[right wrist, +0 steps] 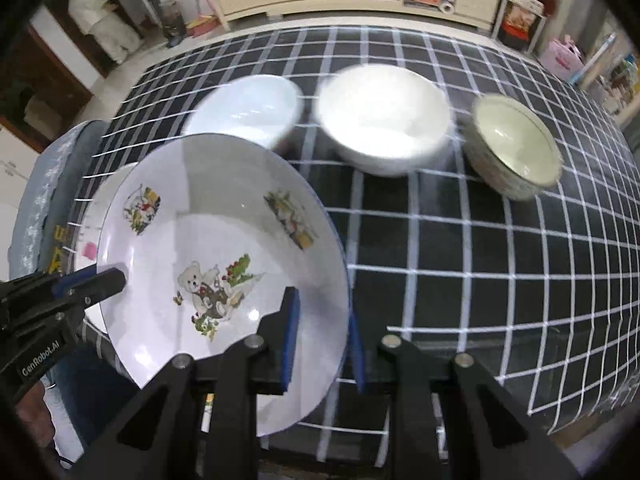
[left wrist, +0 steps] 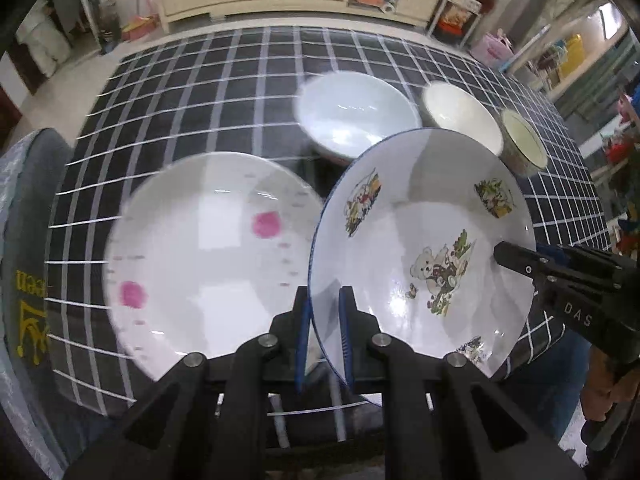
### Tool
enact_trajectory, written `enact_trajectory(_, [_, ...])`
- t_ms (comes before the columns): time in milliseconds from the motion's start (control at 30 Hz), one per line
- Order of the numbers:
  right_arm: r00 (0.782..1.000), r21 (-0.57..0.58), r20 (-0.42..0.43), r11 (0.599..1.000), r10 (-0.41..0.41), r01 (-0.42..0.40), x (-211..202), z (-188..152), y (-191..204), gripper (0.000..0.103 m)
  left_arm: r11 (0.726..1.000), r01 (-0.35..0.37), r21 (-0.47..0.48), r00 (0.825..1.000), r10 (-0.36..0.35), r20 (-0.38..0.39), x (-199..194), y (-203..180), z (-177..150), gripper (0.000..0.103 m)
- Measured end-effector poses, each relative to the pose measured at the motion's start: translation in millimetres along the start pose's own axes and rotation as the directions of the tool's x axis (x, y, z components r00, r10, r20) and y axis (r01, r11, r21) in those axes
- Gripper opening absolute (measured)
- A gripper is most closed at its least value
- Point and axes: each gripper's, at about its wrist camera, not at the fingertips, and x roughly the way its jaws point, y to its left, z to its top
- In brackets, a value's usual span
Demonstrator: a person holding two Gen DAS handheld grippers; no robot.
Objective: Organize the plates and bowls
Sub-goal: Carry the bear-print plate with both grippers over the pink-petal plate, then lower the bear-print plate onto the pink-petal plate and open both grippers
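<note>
Beyond both tongs spreads the counter [right wrist: 480,260] under a black cloth checked in white. Just left of the left tongs [left wrist: 325,332] lies a white plate with pink spots [left wrist: 200,256]. The left tongs and right tongs [right wrist: 322,340] each clamp opposite rims of a white bear-printed plate [right wrist: 224,260], tilted off the counter; three bowls stand beyond.

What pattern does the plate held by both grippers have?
White plate with a thin blue rim, a teddy bear and small cartoon pictures; the right wrist view shows it best.
</note>
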Motion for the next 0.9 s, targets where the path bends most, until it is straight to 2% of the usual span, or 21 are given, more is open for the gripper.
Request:
enact_trajectory(167, [1.000,-0.060,-0.001,0.998,0.019,-0.019,14.0,10.6,40.8,0.027,0.998,-0.033,-0.054,0.999,0.033,0.012,-12.4,39.5,-6.2,0.012])
enact_trajectory(333, [1.000,-0.154,0.002,0.988,-0.004,0.004,21.0,16.6,78.1,0.027,0.992,-0.066,-0.106,0.998,0.066,0.000,-15.8,74.4,-16.6,0.012])
enact_trajectory(467, [1.000,-0.188,-0.021,0.982,0.000,-0.004,30.7,23.9,98.3,0.027,0.986,-0.060,-0.157,0.998,0.059,-0.014,-15.0,99.5,-26.5,0.012])
enact_trajectory(733, [0.999,-0.230,-0.049,0.973,-0.006,-0.006,46.2,29.6,128.9,0.027,0.979,-0.095,-0.183,0.995,0.093,-0.019,-12.5,128.9,-30.3,0.012])
enact_trajectory(900, [0.998,-0.236,-0.056,0.972,-0.019,0.005,53.3,32.9,138.1,0.027,0.977,-0.094,-0.193,0.996,0.090,-0.029,-4.6,138.8,-29.8,0.012])
